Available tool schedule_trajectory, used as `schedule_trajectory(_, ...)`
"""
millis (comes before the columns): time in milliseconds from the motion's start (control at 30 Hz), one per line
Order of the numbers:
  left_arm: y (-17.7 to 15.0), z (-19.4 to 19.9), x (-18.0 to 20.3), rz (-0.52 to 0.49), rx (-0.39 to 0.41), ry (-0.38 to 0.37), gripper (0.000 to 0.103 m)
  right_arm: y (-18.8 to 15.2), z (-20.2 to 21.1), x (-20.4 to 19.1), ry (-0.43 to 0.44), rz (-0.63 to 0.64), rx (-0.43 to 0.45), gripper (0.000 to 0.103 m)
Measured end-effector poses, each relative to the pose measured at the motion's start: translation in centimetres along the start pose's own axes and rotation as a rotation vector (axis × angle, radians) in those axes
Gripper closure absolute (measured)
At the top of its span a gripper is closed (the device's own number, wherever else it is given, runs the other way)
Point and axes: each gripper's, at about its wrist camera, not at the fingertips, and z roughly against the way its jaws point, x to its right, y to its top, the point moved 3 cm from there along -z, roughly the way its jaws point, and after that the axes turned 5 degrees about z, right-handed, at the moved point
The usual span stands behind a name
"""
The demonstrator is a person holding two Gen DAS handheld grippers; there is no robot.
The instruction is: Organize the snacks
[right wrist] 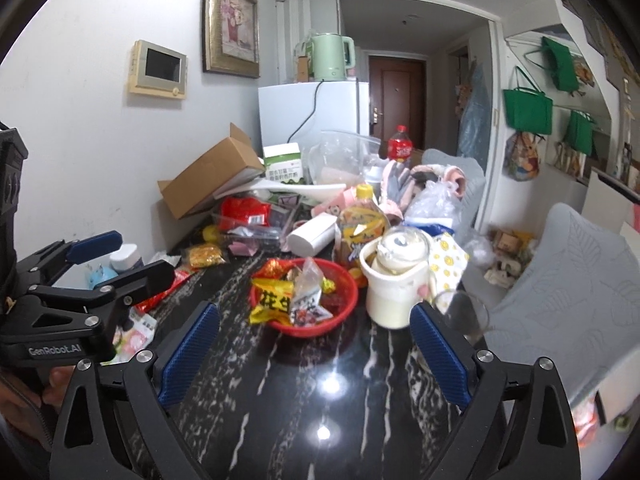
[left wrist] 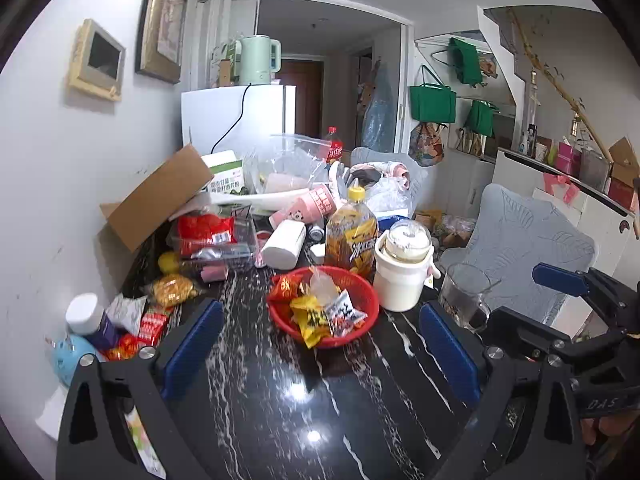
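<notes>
1. Several snacks [left wrist: 320,312] already sit in the red basket [left wrist: 362,322] mid-desk [left wrist: 280,400].
2. More packets [left wrist: 172,290] lie loose at the desk's left.
3. Both claws, left [left wrist: 320,350] and right [right wrist: 314,354], gape wide, empty.

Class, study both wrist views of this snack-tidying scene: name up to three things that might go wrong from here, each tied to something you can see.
1. The red basket is heaped; the yellow packet overhangs its near rim and may slide out if the basket is nudged.
2. A glass cup stands at the table edge beside the left tool's right finger; a sideways sweep might knock it off.
3. Loose snack packets lie among a jar and clutter by the wall, so the right tool might topple neighbours.
</notes>
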Motion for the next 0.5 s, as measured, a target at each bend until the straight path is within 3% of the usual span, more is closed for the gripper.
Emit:
schedule_trajectory(200, -2.7, 0.1, 0.0, 0.007, -0.049, 0.014, 0.003, -2.4, 0.0, 0.0, -0.031, -0.021, -0.034, 0.005)
schedule_trajectory(500, -5.0, -0.4, -0.4, 0.056, -0.093, 0.032, 0.003, -5.4, -0.7, 0.6, -0.003, -0.066, -0.094, 0.005)
